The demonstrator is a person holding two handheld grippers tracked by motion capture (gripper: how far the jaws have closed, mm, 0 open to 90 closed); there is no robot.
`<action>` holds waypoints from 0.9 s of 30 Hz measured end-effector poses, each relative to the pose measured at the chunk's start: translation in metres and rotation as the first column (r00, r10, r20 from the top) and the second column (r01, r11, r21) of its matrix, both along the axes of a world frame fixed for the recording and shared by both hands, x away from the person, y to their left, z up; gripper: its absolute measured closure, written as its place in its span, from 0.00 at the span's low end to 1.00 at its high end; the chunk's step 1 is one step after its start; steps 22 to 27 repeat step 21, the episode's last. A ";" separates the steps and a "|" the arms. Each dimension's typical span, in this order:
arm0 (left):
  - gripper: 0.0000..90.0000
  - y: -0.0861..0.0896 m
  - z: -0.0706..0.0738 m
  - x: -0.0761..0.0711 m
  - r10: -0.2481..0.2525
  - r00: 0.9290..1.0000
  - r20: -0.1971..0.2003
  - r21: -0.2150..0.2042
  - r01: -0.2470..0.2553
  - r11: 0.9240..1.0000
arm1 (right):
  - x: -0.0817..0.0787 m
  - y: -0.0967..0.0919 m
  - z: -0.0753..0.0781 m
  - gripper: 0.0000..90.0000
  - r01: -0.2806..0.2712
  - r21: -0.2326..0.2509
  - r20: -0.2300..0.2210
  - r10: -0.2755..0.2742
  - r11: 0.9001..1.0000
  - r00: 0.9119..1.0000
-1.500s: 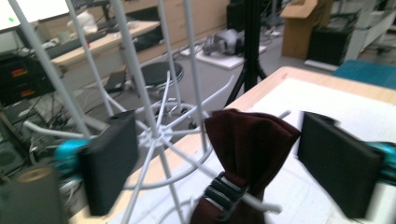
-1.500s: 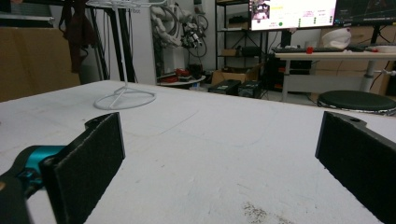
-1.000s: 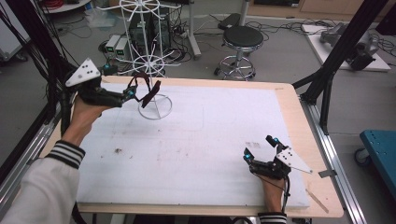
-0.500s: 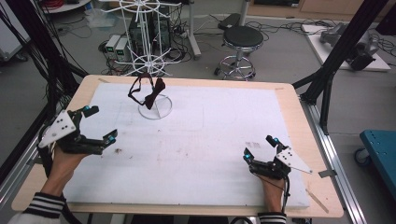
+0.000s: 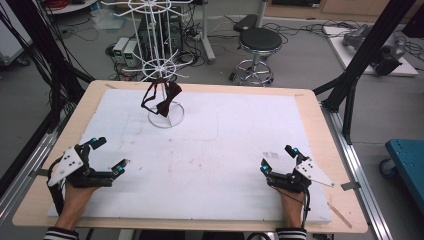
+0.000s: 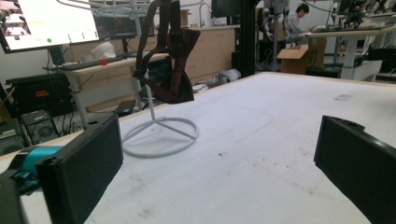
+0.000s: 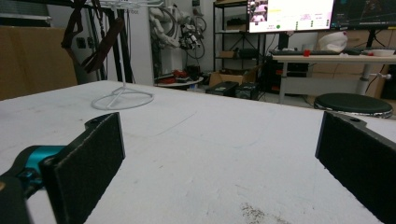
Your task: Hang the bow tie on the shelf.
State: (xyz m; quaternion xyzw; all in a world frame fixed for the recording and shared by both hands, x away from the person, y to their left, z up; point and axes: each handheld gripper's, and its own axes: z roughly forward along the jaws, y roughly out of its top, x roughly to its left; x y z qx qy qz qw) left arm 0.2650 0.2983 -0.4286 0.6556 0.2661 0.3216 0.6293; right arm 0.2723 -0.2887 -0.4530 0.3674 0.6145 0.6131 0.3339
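Note:
A dark red bow tie (image 5: 161,98) hangs by its strap from a white wire rack (image 5: 161,65) standing at the table's far left. The bow tie (image 6: 171,56) and the rack's ring base (image 6: 161,135) lie ahead in the left gripper view; the bow tie (image 7: 95,39) shows far off in the right gripper view. My left gripper (image 5: 109,155) rests open near the front left, nothing between its jaws. My right gripper (image 5: 278,158) sits open near the front right, also empty.
A white mat (image 5: 240,145) covers the wooden table (image 5: 45,195). Beyond the far edge stand a black stool (image 5: 258,42) and floor equipment. Black frame posts (image 5: 362,60) rise at the right. A blue cart (image 5: 407,160) stands off to the right.
My left gripper has let go of the bow tie, which now hangs on the rack, and pulled back from the rack to the front left. The right gripper has not moved.

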 end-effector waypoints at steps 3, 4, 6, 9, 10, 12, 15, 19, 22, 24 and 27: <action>0.02 0.003 -0.010 -0.002 0.014 1.000 0.020 -0.021 -0.014 1.000 | 0.000 0.000 0.000 0.01 0.000 0.001 0.000 0.000 1.000 1.000; 0.02 0.003 -0.013 -0.002 0.016 1.000 0.019 -0.024 -0.015 1.000 | 0.000 0.000 0.000 0.01 0.001 0.002 -0.001 -0.001 1.000 1.000; 0.02 0.005 -0.017 -0.001 0.022 1.000 0.012 -0.034 -0.021 0.999 | 0.000 0.001 0.000 0.01 0.001 0.002 0.001 -0.001 1.000 1.000; 0.02 0.007 -0.022 0.000 0.031 1.000 0.004 -0.037 -0.031 0.999 | 0.000 0.000 0.000 0.01 0.002 0.001 0.000 -0.002 1.000 1.000; 0.02 0.008 -0.025 0.001 0.030 1.000 0.003 -0.035 -0.030 0.999 | 0.000 0.000 0.000 0.01 0.003 0.002 -0.001 -0.003 1.000 1.000; 0.02 0.010 -0.026 0.000 0.030 0.999 0.012 -0.060 -0.029 0.998 | 0.000 0.000 0.000 0.01 0.001 0.000 0.001 -0.001 1.000 1.000; 0.02 0.010 -0.026 0.000 0.040 0.999 0.014 -0.064 -0.039 0.997 | 0.000 0.001 0.000 0.01 0.001 -0.007 0.003 -0.001 1.000 1.000; 0.02 0.012 -0.026 0.001 0.045 0.999 -0.007 -0.084 -0.046 0.995 | -0.001 0.001 0.000 0.01 -0.002 -0.007 0.001 0.002 1.000 1.000; 0.02 0.012 -0.026 0.000 0.045 0.999 0.002 -0.074 -0.045 0.996 | -0.001 0.001 0.000 0.01 0.000 -0.012 0.001 0.000 1.000 1.000; 0.02 0.012 -0.026 0.000 0.045 0.999 0.002 -0.074 -0.045 0.996 | -0.001 0.001 0.000 0.01 0.000 -0.012 0.001 0.000 1.000 1.000; 0.02 0.012 -0.026 0.000 0.045 0.999 0.002 -0.074 -0.045 0.996 | -0.001 0.001 0.000 0.01 0.000 -0.012 0.001 0.000 1.000 1.000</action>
